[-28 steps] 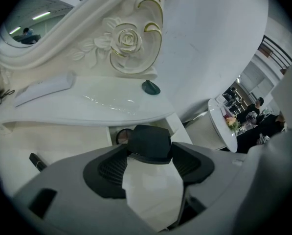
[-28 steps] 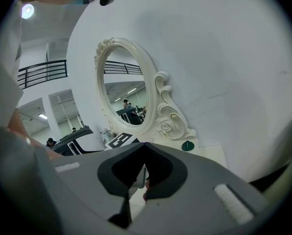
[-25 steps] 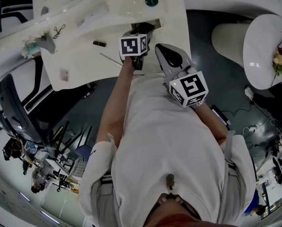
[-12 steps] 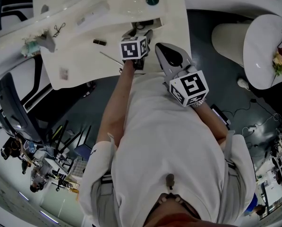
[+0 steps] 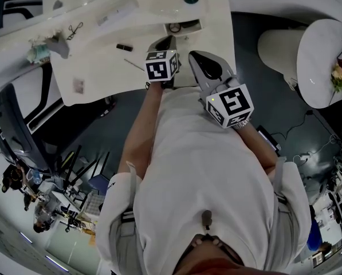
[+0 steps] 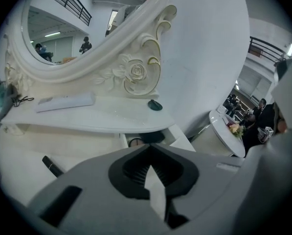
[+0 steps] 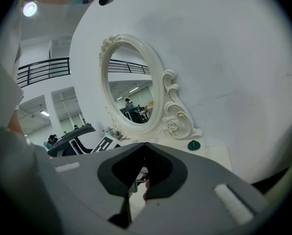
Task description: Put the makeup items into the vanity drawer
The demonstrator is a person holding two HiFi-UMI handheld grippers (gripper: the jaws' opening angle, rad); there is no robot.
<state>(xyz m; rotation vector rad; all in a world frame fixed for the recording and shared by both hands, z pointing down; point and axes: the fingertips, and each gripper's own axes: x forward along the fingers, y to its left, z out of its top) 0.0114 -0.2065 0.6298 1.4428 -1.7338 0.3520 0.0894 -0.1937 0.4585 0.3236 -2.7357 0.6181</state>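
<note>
**A:** ok so what's left to grab? I see a dark tube (image 5: 124,47) lying flat on the vanity top (image 5: 102,62), off to the left of the left gripper (image 5: 164,43). There's a thin stick (image 5: 135,65) near it too, on the side closer to the person. The drawer (image 5: 197,26) is open w/ a round compact (image 5: 175,27) already inside afaict.

**B:** yep. Tube's lipstick or mascara, can't tell which. Imo it's light, stiff, smooth plastic, so prob slippery, and it'll roll if nudged. I'd grab across the middle of the barrel w/ the jaws square to its length, not out at an end. The stick looks even lighter and sits so low on the top that pinching it will be fiddly. Go mid-length, tips right down at the surface.

**A:** and the jaws rn?

**B:** left gripper's jaws just snapped closed, tips meeting. Nothing's between them in its own view, just pale table showing thru behind the pads. It hangs over the front of the vanity near the drawer, well apart from the tube. So it has to open up before going for anything.

**A:** right gripper (image 5: 193,57)?

**B:** closed too, tips together, empty. It's over the right front part of the top, touching nothing I can see.
</note>
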